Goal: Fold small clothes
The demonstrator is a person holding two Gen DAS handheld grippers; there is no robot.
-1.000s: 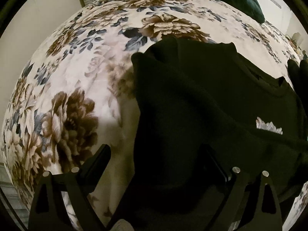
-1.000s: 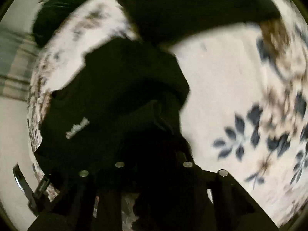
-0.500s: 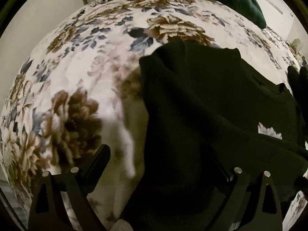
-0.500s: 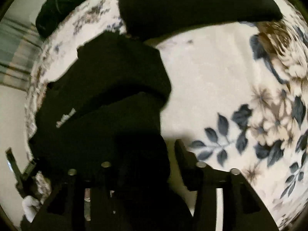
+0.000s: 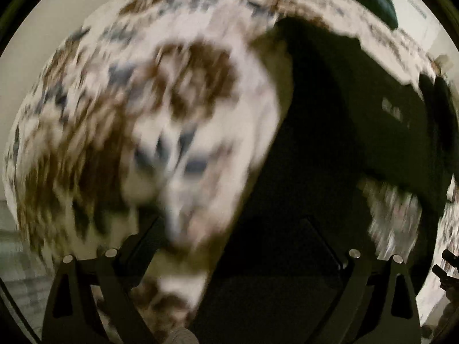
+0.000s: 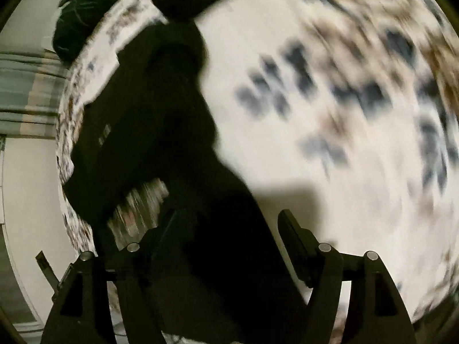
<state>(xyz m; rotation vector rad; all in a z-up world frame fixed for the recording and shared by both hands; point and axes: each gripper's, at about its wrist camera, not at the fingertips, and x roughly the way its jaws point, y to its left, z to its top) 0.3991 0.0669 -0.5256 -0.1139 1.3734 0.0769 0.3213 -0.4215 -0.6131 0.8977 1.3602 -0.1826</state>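
Black garment (image 5: 352, 132), apparently a small-logoed top, lies rumpled on the floral cover.

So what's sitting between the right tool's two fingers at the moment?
In the right wrist view, a fold of the black garment runs down between the fingers of the right tool. Blur hides whether it is pinched; the floral bedspread lies beyond.

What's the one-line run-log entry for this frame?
phase: mid-fold | item: black fabric garment on floral bedspread | left gripper: open, cloth between fingers | right gripper: open, cloth between fingers | both views motion-blurred
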